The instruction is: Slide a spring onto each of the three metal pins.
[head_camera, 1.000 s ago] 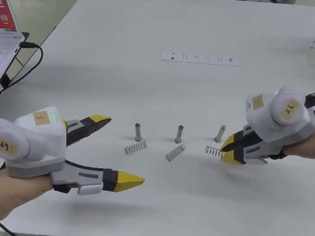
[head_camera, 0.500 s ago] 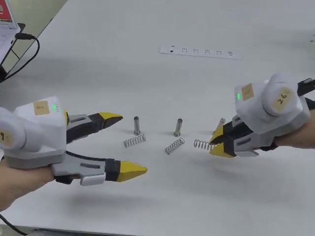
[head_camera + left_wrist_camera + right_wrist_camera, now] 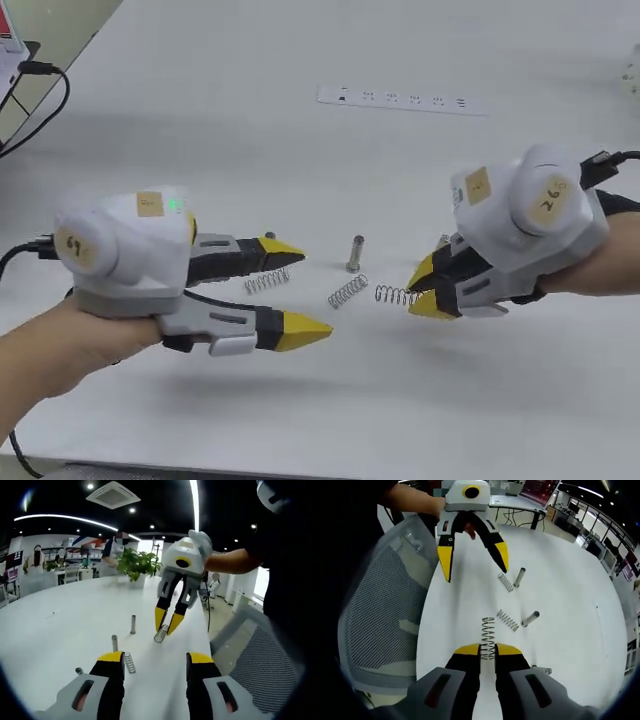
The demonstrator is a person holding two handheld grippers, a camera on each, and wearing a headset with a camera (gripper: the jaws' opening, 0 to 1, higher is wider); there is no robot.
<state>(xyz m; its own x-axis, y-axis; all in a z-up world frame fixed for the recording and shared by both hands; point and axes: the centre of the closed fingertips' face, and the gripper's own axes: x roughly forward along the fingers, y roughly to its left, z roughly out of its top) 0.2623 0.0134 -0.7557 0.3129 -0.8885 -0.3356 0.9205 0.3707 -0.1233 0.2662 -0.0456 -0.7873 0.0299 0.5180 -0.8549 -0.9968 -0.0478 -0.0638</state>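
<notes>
Three short metal pins stand in a row on the white table; the middle pin shows plainly, the right pin peeks out behind my right gripper. My right gripper is shut on the end of a spring, which sticks out level towards the middle. A second spring lies by the middle pin. A third spring lies by the left pin. My left gripper stands open with nothing between its jaws, its upper jaw over the left pin.
A white power strip lies further back on the table. A black cable runs at the far left edge. A mesh chair stands beside the table's near edge.
My right gripper has lifted its spring off the table and carried it left. My left gripper has moved right and rolled, its upper jaw now covering the left pin.
</notes>
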